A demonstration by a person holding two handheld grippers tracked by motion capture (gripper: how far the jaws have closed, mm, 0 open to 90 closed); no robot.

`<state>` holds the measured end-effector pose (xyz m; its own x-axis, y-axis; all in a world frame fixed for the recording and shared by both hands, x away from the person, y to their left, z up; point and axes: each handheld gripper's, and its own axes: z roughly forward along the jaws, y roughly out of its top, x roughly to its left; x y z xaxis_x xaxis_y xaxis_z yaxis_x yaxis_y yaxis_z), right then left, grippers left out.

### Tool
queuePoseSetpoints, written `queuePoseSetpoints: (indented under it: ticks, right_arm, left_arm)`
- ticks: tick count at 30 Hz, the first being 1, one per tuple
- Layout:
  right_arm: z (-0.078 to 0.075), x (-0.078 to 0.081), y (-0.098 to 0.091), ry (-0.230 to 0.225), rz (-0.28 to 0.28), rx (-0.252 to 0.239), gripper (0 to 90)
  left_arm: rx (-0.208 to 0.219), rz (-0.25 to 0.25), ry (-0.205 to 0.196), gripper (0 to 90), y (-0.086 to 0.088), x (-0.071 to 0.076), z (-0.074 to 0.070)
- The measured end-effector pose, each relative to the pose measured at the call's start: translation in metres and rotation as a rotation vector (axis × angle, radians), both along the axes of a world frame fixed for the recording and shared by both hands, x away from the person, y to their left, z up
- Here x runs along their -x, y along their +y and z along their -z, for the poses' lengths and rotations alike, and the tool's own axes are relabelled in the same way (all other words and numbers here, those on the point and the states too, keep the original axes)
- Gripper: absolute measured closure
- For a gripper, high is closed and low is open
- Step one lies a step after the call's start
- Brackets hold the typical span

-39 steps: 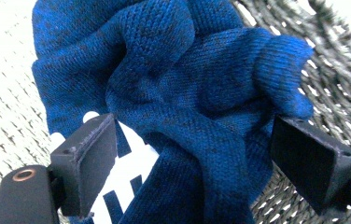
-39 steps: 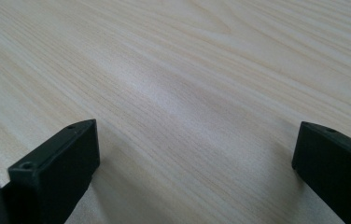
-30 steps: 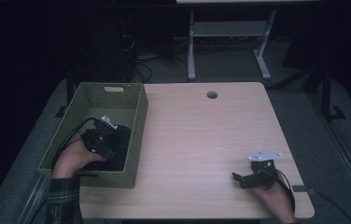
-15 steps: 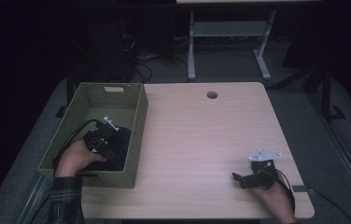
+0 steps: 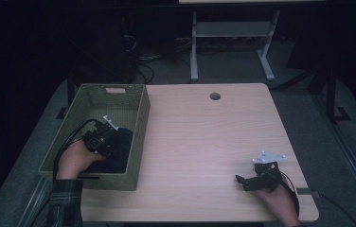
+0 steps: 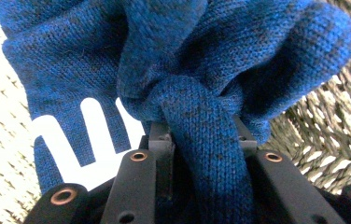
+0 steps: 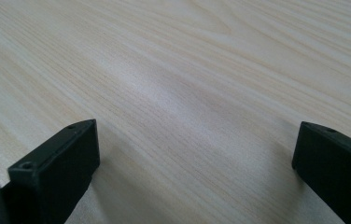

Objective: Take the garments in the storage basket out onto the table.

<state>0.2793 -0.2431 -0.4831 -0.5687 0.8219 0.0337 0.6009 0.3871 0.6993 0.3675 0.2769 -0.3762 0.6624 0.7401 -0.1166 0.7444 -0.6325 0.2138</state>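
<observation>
blue knitted garment [image 6: 201, 74]: lies bunched in the near end of the green woven basket [image 5: 133, 101] at the table's [image 5: 214, 142] left. soft, light, limp; likely to stretch and drape when lifted. best taken by a gathered fold. left gripper [image 5: 101, 138]: jaws have just been closing, now pinching one thick fold. right gripper [image 5: 256, 179]: wide open, empty, resting low over bare tabletop.
</observation>
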Motion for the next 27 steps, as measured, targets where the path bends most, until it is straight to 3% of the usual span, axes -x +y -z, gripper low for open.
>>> queuePoseSetpoints:
  ticks: [7,13,27]
  right_arm:
    - [0.000,0.000,0.000,0.004,0.002,-0.001,0.4]
    - [0.000,0.000,0.000,0.004,0.002,-0.002,0.4]
    - [0.000,0.000,0.000,0.003,0.002,-0.002,0.4]
  left_arm:
    - [0.037,0.001,-0.006,69.9,0.005,0.000,-0.007]
    - [0.077,-0.016,-0.021,69.9,0.010,0.003,-0.023]
    - [0.090,-0.008,-0.071,70.7,0.015,0.004,-0.063]
